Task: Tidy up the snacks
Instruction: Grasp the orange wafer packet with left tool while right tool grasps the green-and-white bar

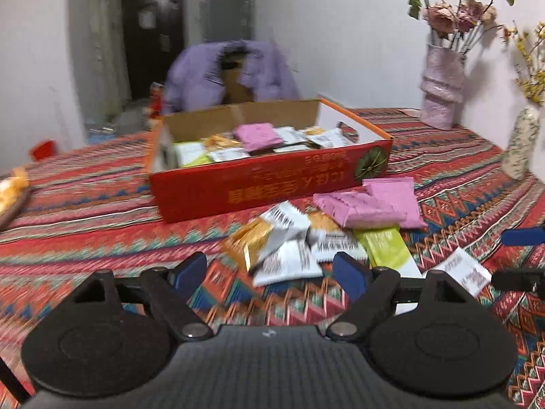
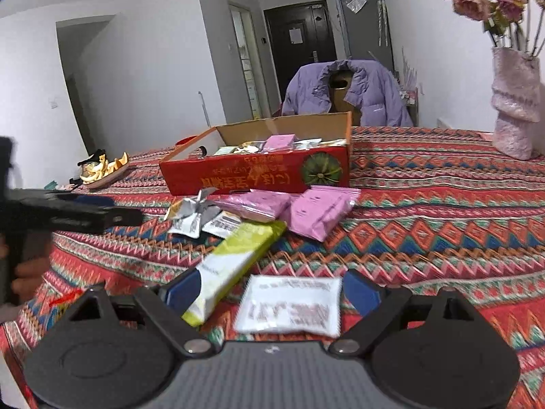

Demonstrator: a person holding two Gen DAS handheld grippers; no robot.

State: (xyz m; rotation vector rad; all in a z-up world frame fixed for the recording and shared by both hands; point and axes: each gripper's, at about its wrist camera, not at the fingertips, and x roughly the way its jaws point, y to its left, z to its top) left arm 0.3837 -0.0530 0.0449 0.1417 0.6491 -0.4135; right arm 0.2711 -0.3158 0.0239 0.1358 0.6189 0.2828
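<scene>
A red cardboard box stands open on the patterned tablecloth with several snack packets inside. In front of it lie loose packets: pink ones, a gold one, white ones, a green-and-white one. My left gripper hovers open just before the white and gold packets, holding nothing. My right gripper is open, with a lone white packet lying flat between its fingers, not pinched.
A pink vase of dried roses and a speckled vase stand at the right by the wall. A plate of orange peels sits far left. A chair with a purple jacket is behind the box.
</scene>
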